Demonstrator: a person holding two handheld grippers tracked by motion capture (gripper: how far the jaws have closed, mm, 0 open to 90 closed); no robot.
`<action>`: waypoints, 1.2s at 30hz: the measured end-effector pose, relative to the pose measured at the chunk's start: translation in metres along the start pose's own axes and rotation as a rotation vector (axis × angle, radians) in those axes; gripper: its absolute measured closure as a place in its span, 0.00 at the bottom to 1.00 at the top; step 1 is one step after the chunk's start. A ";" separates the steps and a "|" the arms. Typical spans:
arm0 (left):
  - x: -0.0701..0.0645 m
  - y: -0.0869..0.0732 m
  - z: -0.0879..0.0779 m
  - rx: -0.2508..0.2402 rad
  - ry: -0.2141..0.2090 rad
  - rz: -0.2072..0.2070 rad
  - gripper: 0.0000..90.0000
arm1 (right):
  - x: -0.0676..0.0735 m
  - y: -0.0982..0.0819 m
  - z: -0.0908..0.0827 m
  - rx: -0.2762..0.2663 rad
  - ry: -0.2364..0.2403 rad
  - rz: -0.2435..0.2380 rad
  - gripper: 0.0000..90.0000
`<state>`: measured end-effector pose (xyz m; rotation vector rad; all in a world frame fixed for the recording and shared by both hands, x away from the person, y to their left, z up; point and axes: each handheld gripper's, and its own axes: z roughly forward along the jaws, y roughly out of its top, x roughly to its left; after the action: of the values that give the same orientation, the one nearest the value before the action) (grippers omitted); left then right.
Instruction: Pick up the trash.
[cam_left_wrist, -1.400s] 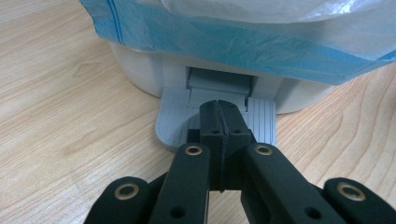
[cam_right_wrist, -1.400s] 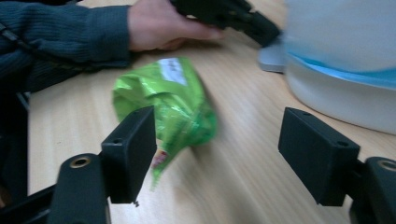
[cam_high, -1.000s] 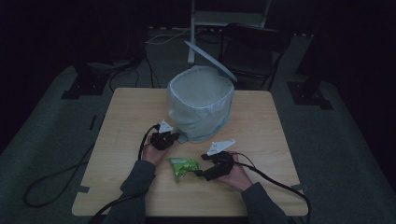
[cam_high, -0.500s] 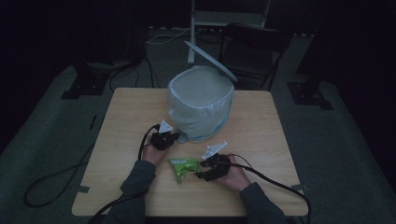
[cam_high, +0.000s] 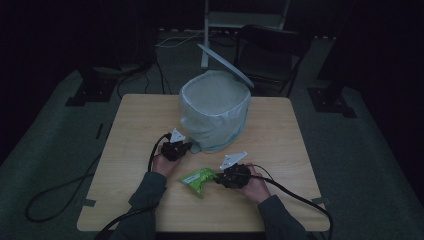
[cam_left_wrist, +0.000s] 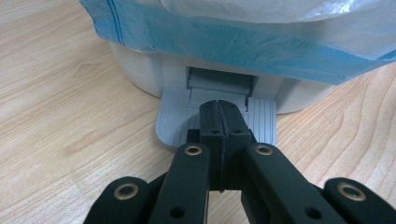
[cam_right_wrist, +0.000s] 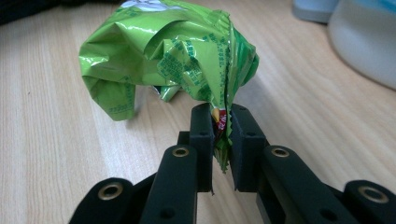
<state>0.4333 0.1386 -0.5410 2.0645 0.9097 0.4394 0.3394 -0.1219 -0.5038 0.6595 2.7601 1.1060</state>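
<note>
Since the earlier frame, right gripper fingers have just been closing on the green wrapper, now pinching its crimped edge: light, crinkly, slippery. It lies at six o'clock of the bin on the worktop. Left gripper view adds left gripper, clenched empty, on the pedal.

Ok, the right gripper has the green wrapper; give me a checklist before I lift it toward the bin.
1. Right gripper fingers shut on the green wrapper edge, having just been closing: ok.
2. Left gripper shut, pressing the pedal: ok.
3. Lid raised: ok.
4. Bin mouth open, liner in place: ok.
5. Grip only on a thin corner; whether it holds during the lift: cannot tell.
</note>
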 end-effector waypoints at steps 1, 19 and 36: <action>0.000 0.000 0.000 0.000 0.000 0.001 1.00 | -0.001 0.000 -0.001 -0.005 -0.002 0.002 0.90; 0.000 0.000 0.000 0.000 0.000 0.000 1.00 | -0.017 -0.001 -0.033 -0.133 -0.081 0.069 0.91; 0.000 0.000 0.000 0.000 -0.001 -0.001 1.00 | -0.023 0.004 -0.058 -0.196 -0.120 0.076 0.91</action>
<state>0.4335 0.1388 -0.5410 2.0637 0.9102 0.4379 0.3474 -0.1663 -0.4600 0.7828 2.5059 1.2862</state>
